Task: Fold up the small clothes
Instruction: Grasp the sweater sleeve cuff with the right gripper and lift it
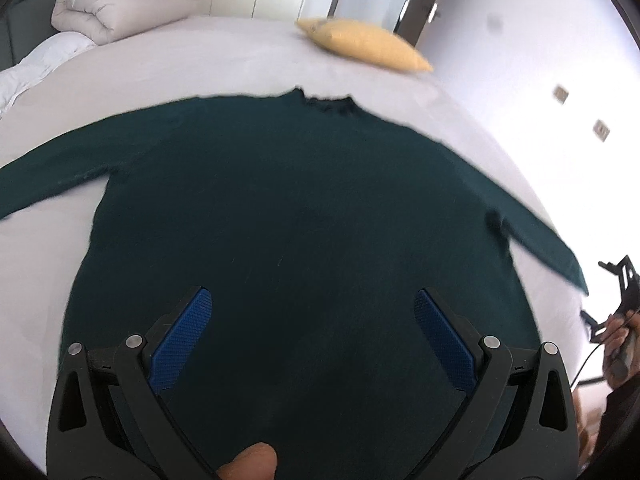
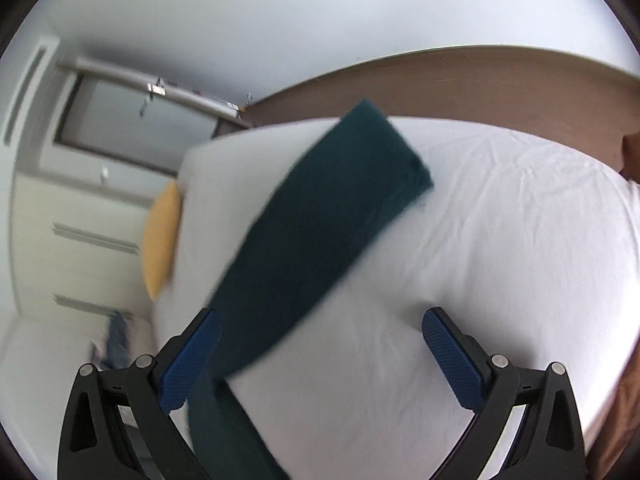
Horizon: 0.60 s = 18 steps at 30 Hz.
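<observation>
Sweater flat on the bed, sleeves out left and right, both grippers hovering, jaws apart: first fold pending, likely grasping the right sleeve.

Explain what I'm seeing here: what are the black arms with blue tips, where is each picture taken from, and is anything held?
Each picture comes from a camera on a hand-held gripper, looking along its two blue-padded fingers. The left gripper hangs open over a dark green sweater spread flat on a white bed, sleeves out. The right gripper is open too, above the sweater's right sleeve. Neither holds anything. A yellow pillow and a folded duvet lie beyond.
</observation>
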Tool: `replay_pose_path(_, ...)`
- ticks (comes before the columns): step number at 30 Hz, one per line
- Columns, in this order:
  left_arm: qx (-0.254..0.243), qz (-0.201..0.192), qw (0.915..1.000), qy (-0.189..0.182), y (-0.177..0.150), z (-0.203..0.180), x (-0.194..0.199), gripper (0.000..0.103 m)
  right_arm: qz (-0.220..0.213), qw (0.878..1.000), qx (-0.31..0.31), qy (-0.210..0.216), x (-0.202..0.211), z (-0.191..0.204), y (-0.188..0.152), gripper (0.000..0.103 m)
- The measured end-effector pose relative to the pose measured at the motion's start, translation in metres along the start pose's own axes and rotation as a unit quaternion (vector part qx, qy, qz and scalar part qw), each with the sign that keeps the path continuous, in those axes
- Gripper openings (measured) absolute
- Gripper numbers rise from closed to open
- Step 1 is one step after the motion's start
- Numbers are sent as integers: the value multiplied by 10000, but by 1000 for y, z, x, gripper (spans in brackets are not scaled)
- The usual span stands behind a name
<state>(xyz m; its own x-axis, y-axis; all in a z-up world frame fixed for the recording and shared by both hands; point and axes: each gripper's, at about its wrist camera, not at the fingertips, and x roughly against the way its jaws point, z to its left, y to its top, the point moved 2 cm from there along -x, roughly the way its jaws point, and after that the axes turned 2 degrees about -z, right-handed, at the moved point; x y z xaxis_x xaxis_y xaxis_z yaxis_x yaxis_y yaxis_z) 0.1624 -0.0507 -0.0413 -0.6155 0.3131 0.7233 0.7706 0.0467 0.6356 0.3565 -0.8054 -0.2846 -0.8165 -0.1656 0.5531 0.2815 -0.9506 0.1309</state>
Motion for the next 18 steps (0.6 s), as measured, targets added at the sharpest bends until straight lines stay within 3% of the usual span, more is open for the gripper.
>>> replay_pose_path(7,-160,309,9994,66,10,-3,-29,103,-111,9993,-299,170,-19,9,16,103)
replay_pose_path(18,128,236,9996,-16,8,28,-47,103,-580,9909,-957,746,-29,0,28,75)
